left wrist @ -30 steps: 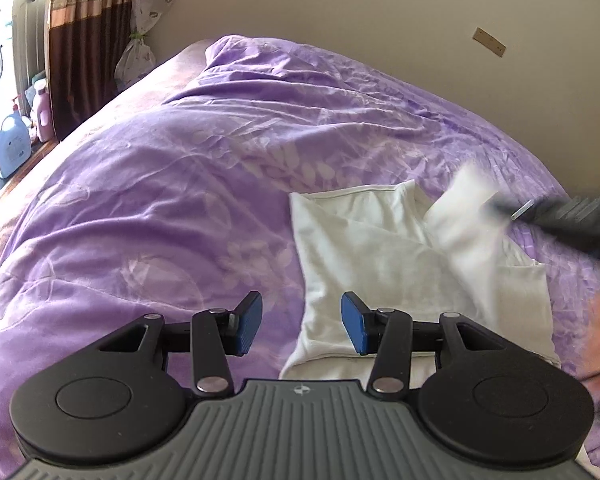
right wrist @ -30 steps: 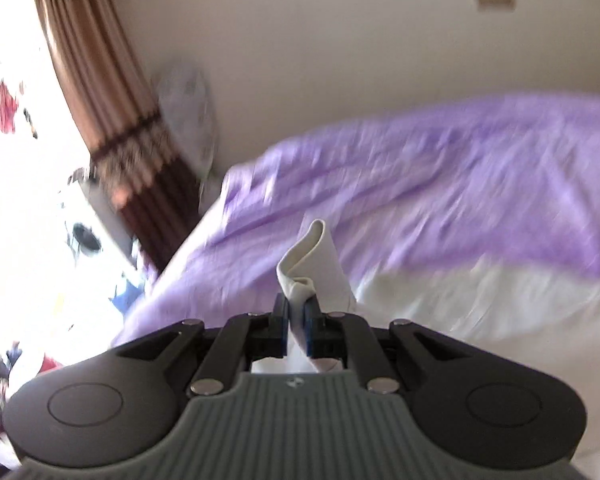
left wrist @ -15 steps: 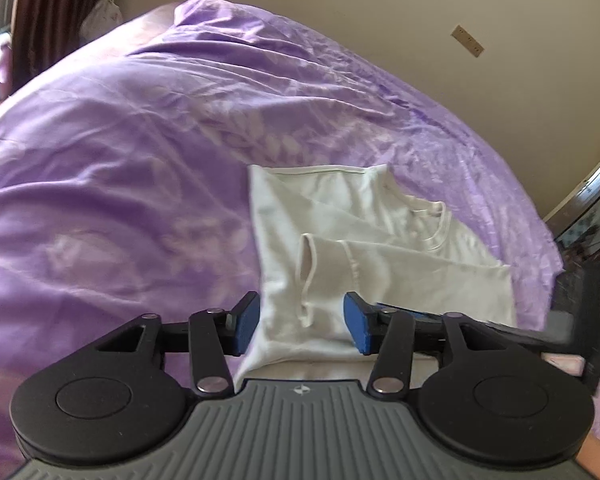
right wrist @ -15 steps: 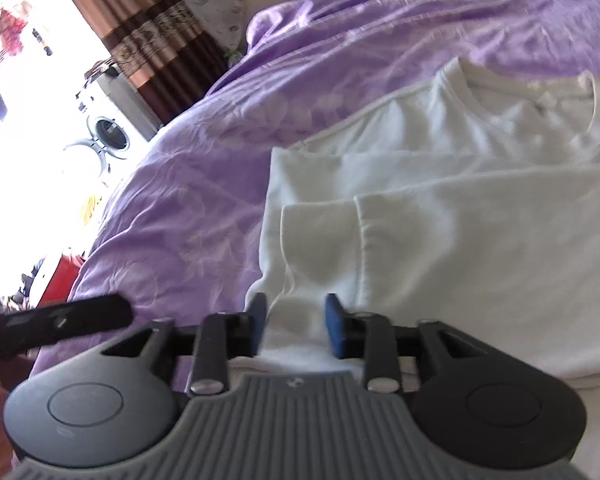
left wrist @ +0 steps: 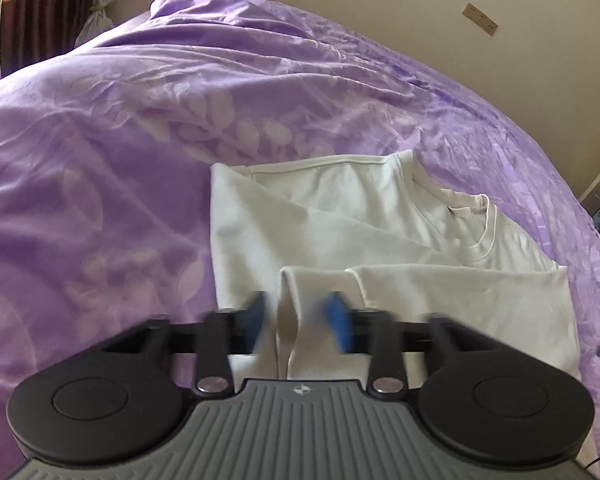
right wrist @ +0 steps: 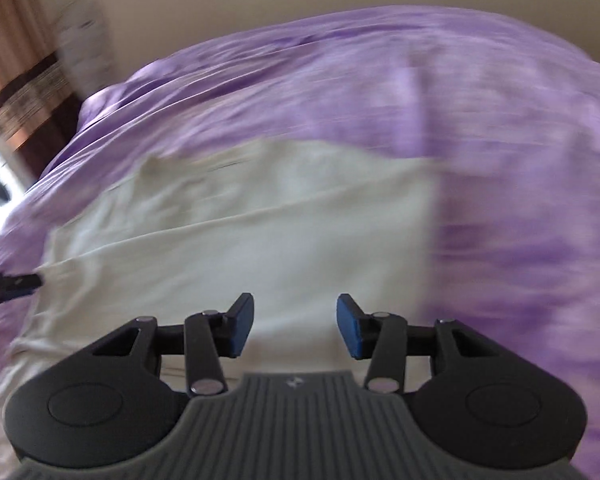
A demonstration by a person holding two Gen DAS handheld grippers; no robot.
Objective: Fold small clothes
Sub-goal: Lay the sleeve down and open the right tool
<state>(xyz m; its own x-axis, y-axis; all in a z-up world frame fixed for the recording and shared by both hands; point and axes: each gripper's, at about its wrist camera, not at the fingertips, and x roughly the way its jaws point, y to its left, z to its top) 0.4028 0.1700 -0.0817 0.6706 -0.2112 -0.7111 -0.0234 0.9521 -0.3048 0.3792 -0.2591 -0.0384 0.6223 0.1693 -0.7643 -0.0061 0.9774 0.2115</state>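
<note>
A white shirt (left wrist: 380, 240) lies partly folded on a bed with a purple blanket (left wrist: 120, 140). The left claw (left wrist: 298, 322) is closing, its blue pads blurred on both sides of a sleeve fold, not yet pressing it. The right claw (right wrist: 296, 330) is opening over the shirt, nothing in it. No writing can be read.
</note>
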